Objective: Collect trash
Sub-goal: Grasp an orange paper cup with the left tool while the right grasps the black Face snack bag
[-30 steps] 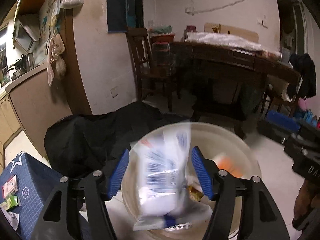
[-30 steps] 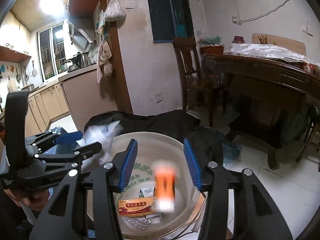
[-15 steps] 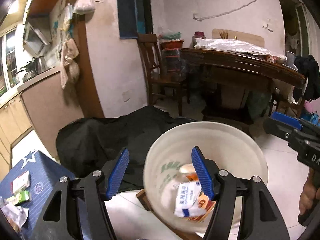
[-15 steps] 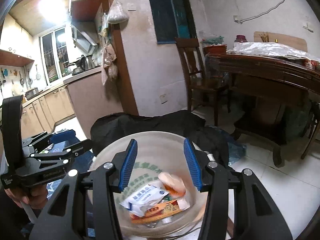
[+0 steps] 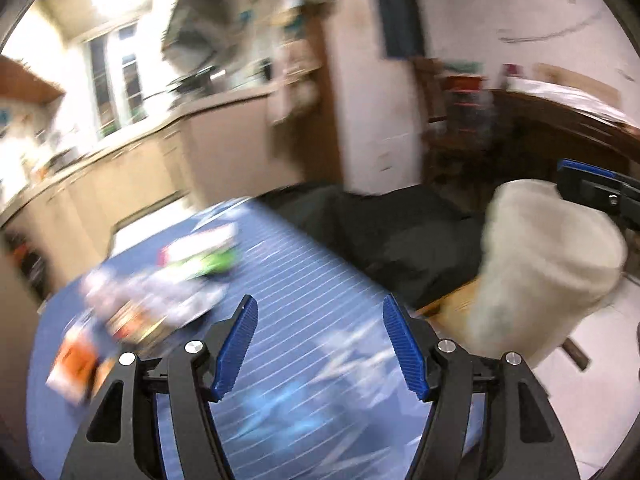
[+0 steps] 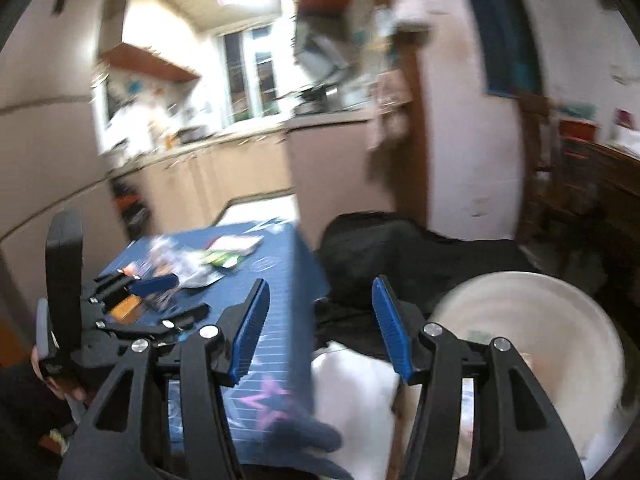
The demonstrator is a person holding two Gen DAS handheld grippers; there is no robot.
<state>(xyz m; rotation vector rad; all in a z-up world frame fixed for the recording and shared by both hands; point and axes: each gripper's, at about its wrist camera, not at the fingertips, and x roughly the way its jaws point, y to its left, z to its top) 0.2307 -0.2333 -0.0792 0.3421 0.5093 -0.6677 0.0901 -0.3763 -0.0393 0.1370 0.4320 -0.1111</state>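
Both frames motion-blurred, both grippers empty. Left wrist view, left to right: loose trash pile (image 5: 152, 300) at 9 o'clock of the left gripper (image 5: 320, 344) on the blue worktop (image 5: 304, 264) — wrappers, an orange packet (image 5: 74, 362), a green-white pack (image 5: 208, 264); details too smeared to name. Left fingers sit about half open, nothing between them, aimed at the bare cloth just right of the pile; looks like lining up for the next piece. Pale bucket (image 5: 548, 272) at 2 o'clock, off the worktop edge beside a black bag (image 5: 392, 236), close so drops are short.

Right wrist view: left gripper (image 6: 160, 300) at 9 o'clock, over the trash. Right gripper (image 6: 320, 328) over the worktop's right edge (image 6: 280, 272), fingers (image 6: 252, 328) half open and empty, having just opened a bit further. Bucket (image 6: 560, 320) at 3 o'clock, some pieces inside but blurred. Most trash not yet collected.
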